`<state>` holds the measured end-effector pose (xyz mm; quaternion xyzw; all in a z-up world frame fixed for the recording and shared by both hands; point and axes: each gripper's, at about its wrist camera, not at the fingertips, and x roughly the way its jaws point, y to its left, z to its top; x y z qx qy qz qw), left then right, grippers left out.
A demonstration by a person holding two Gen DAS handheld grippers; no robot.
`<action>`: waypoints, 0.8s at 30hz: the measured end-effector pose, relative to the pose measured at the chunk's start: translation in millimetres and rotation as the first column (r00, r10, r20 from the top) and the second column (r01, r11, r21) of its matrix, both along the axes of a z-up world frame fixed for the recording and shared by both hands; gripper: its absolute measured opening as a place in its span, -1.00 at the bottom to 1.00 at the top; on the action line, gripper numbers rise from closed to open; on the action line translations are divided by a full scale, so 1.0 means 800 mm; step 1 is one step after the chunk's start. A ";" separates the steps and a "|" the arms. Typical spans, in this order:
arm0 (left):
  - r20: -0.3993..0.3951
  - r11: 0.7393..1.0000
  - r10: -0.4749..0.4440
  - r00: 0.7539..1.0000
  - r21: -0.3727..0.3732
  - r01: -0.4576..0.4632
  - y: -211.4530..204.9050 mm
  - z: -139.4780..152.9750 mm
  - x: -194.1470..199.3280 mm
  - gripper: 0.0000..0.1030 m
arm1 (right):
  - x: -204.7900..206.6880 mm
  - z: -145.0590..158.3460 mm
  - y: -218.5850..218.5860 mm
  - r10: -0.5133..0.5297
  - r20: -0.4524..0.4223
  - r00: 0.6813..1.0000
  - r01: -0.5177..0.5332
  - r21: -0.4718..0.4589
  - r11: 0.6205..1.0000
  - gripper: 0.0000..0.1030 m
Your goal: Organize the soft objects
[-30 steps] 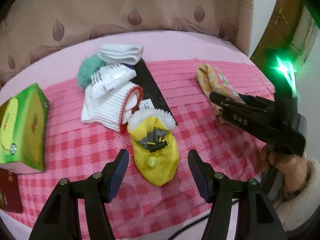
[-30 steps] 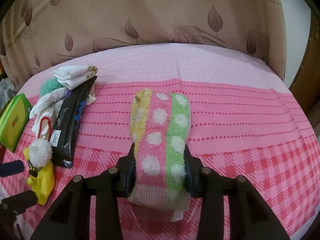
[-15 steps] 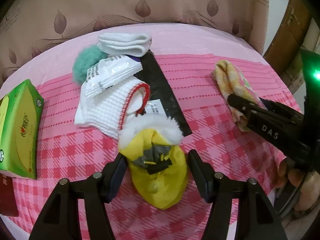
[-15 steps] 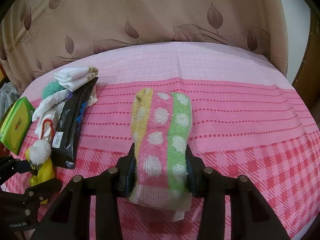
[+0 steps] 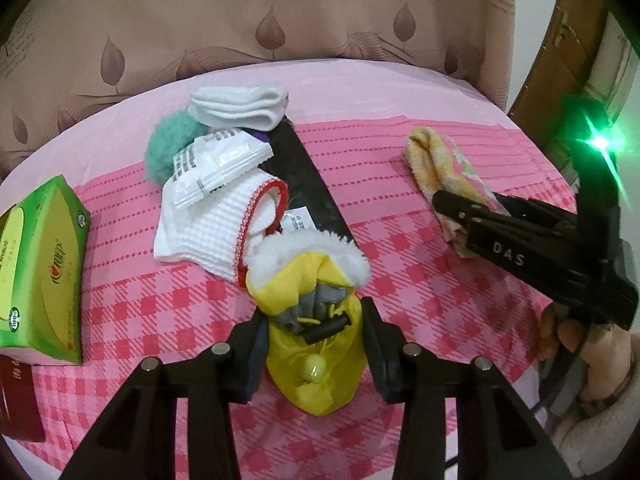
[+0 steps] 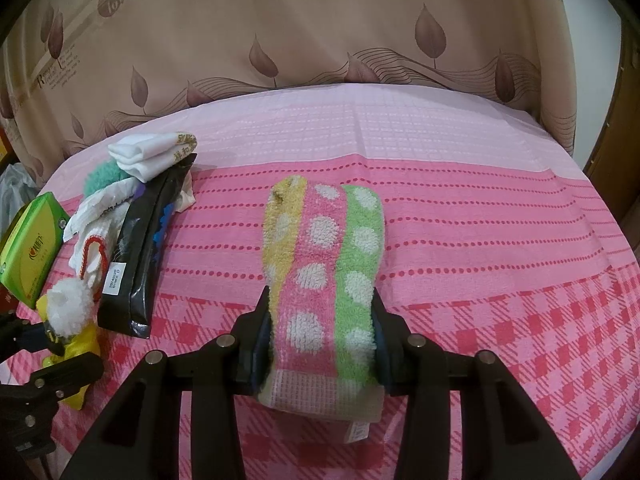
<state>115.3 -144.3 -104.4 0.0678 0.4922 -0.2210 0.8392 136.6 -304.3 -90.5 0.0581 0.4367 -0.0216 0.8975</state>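
Observation:
My left gripper (image 5: pixel 314 346) is shut on a yellow pouch with a white fluffy rim (image 5: pixel 316 328) on the pink checked cloth (image 5: pixel 400 300); it also shows in the right wrist view (image 6: pixel 70 332). My right gripper (image 6: pixel 320 344) is shut on a folded striped polka-dot towel (image 6: pixel 324 248), yellow, pink and green, lying on the cloth. The towel also shows in the left wrist view (image 5: pixel 440 172), with the right gripper (image 5: pixel 452 208) on it. The left gripper (image 6: pixel 48 356) appears at the left edge of the right wrist view.
Behind the pouch lie a white knit item with red trim (image 5: pixel 216 232), a clear packet (image 5: pixel 216 168), a teal fluffy item (image 5: pixel 164 148), folded white socks (image 5: pixel 240 106) and a black package (image 5: pixel 304 184). A green tissue box (image 5: pixel 40 272) stands at left. A brown leaf-print backrest (image 6: pixel 320 40) is behind.
My left gripper moved forward around the yellow pouch and closed on it. My right gripper stayed shut on the towel, hardly moving.

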 end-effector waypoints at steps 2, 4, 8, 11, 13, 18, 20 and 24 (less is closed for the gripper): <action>0.005 1.000 -0.005 1.000 -0.005 0.005 0.004 0.005 -0.002 -0.17 | 0.000 0.000 0.000 0.000 0.000 1.000 0.000 0.000 1.000 -0.21; 0.005 1.000 -0.006 1.000 -0.008 0.006 0.008 0.009 -0.003 -0.17 | 0.000 0.000 0.000 0.000 0.000 1.000 0.000 0.000 1.000 -0.21; 0.006 1.000 0.014 1.000 -0.027 -0.014 0.023 0.023 -0.005 -0.17 | 0.000 0.000 0.000 0.001 0.000 1.000 -0.001 0.000 1.000 -0.21; 0.010 0.999 0.035 0.999 -0.030 -0.035 0.035 0.031 -0.004 -0.17 | 0.000 -0.001 0.000 0.001 0.000 1.000 -0.001 -0.001 1.000 -0.21; 0.016 0.998 0.045 0.999 -0.032 -0.044 0.042 0.037 -0.005 -0.17 | 0.000 -0.001 0.000 0.001 0.000 1.000 -0.001 -0.001 1.000 -0.21; 0.028 0.998 0.061 0.998 -0.034 -0.060 0.062 0.054 -0.008 -0.17 | 0.000 -0.001 0.000 0.002 0.000 1.000 -0.002 -0.001 1.000 -0.21; 0.025 0.997 0.063 0.998 -0.041 -0.062 0.070 0.060 -0.010 -0.17 | 0.000 -0.001 0.001 0.002 0.000 1.000 -0.002 -0.001 1.000 -0.21; 0.042 0.996 0.080 0.996 -0.043 -0.078 0.090 0.075 -0.012 -0.17 | 0.000 -0.001 0.001 0.002 0.000 1.000 -0.002 -0.001 1.000 -0.21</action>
